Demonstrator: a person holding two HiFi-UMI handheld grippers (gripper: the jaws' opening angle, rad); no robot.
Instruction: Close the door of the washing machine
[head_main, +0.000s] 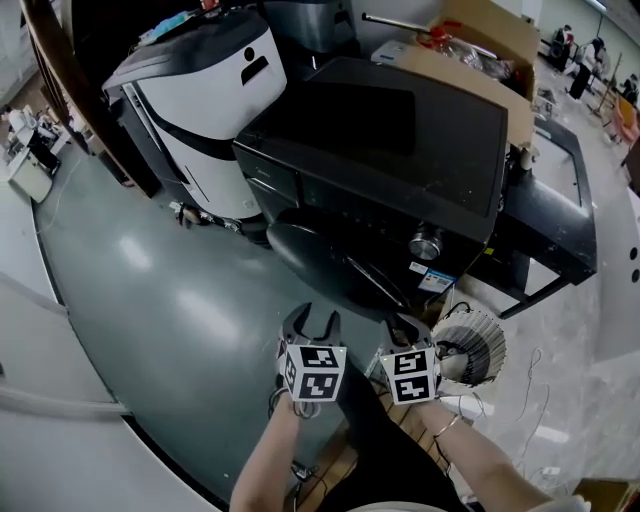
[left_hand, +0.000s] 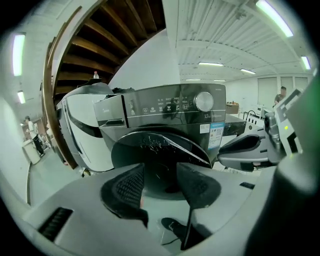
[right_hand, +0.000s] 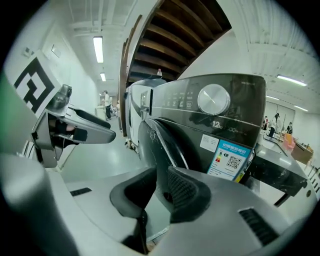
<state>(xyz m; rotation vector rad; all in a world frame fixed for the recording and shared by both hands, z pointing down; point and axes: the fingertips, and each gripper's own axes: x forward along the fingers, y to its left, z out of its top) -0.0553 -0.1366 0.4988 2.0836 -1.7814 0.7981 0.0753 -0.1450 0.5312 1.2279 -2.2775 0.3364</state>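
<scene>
A dark front-loading washing machine (head_main: 400, 150) stands ahead of me, its silver knob (head_main: 425, 242) at the front right. Its round dark door (head_main: 320, 262) lies against or close to the front; whether it is latched I cannot tell. The left gripper view shows the door (left_hand: 160, 150) face on, and the right gripper view shows the door (right_hand: 157, 145) at a slant. Both grippers hang side by side just short of the door, touching nothing. My left gripper (head_main: 312, 325) (left_hand: 160, 172) is open and empty. My right gripper (head_main: 405, 330) (right_hand: 161, 175) has a narrower gap, with nothing between its pads.
A white-and-black appliance (head_main: 215, 110) stands left of the washer. A cardboard box (head_main: 480, 50) sits behind it and a black frame table (head_main: 555, 220) to its right. A white ribbed round object (head_main: 475, 345) with cables lies on the floor by my right gripper.
</scene>
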